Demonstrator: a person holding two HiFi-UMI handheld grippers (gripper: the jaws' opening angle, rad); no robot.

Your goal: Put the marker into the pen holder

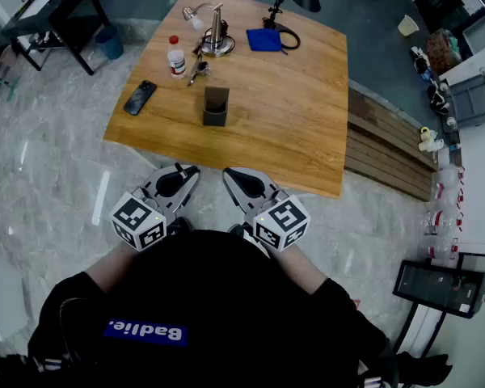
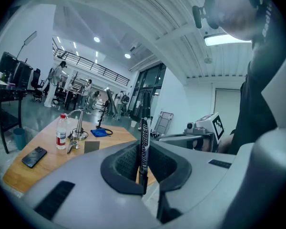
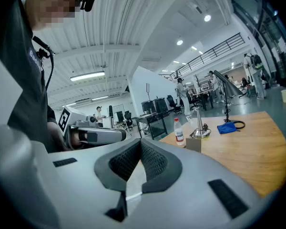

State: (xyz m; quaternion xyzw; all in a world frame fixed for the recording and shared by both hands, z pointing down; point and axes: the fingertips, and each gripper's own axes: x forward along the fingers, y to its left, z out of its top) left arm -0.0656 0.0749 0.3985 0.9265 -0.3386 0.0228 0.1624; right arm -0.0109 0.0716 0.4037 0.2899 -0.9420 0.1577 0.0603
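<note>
The left claw (image 2: pixel 144 175) is clamped on the marker (image 2: pixel 143 144), held upright — likely for dropping straight into the pen holder (image 1: pixel 216 106), well apart on the wooden surface (image 1: pixel 299 120). The right claw (image 3: pixel 127 187) is closed, empty.

The marker (image 2: pixel 144 149) is showing black with white letters; the pen holder (image 1: pixel 216 107) is looking dark grey, the cloth (image 1: pixel 263 40) blue.
</note>
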